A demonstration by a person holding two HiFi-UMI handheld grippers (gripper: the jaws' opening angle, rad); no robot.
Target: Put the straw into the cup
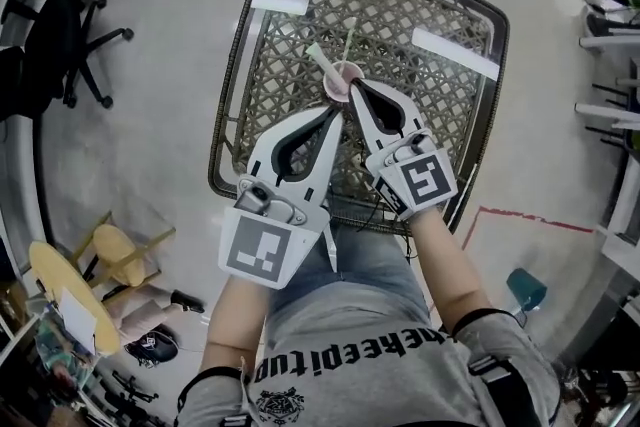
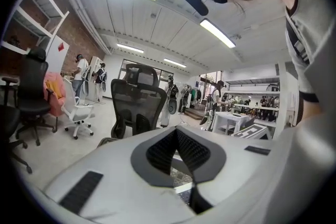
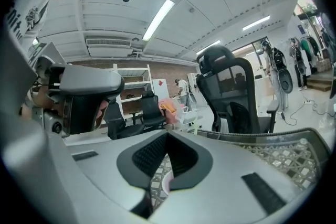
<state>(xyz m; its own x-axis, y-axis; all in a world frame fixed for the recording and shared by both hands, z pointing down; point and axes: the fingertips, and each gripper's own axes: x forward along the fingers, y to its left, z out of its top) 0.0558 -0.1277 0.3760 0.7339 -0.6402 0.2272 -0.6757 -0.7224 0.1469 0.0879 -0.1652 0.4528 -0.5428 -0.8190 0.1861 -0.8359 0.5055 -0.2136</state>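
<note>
Clearance is mattering now: with the straw (image 1: 321, 59) leaning in the pink cup (image 1: 341, 83) near the middle of the counter (image 1: 452, 130), and the jaws of your left gripper (image 1: 339, 107) and right gripper (image 1: 353, 85) both closed on nothing, be drawing them away without nudging either.

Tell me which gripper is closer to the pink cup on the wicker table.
Right. The right gripper has its tips at the near edge of the cup. The left gripper points at it too, but its tips lie just short, on the person's side.
</note>
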